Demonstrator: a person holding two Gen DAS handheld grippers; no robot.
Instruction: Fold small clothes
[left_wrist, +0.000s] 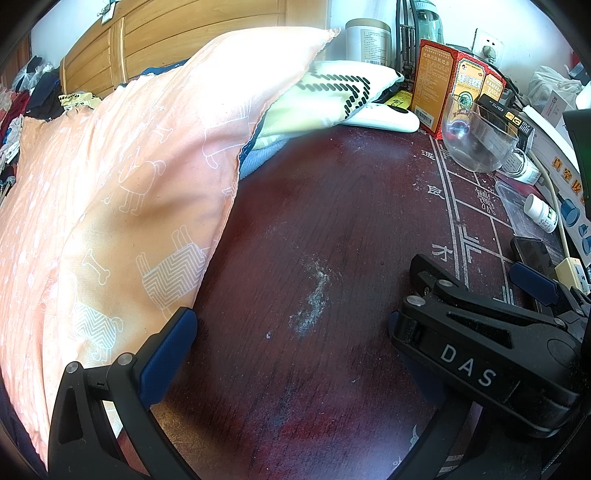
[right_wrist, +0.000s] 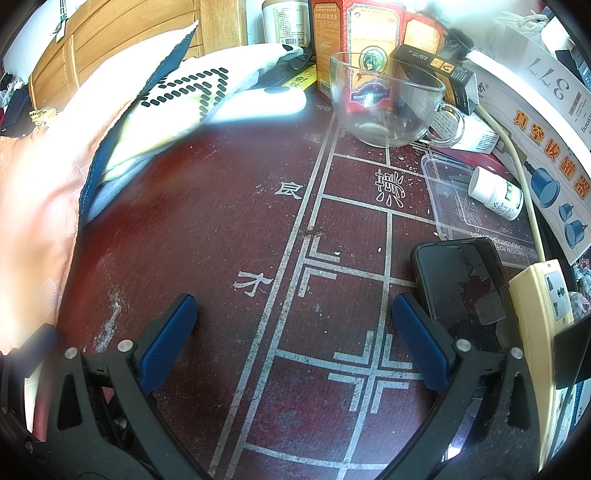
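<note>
— Where's the garment?
— The peach cloth lies left of the left hand-held gripper, fingers spread, gripping nothing. It looks unfolded; folding seems not yet begun.
— And the right hand-held gripper?
— Released too, over bare tabletop. Only its view shows the phone clearly.

- The table is dark red wood with visible grain, scuffed and dusty, with pale painted lines.
- The peach cloth is thin, matt woven fabric printed with white dogs and bones.
- The right tongs are matt black plastic with dull blue pads and small shiny metal screws.
- The glass cup is clear and glossy.
- The orange box is printed cardboard with a slight sheen.
- The phone has a glossy black screen.
- The pill bottle is smooth white plastic.
</note>
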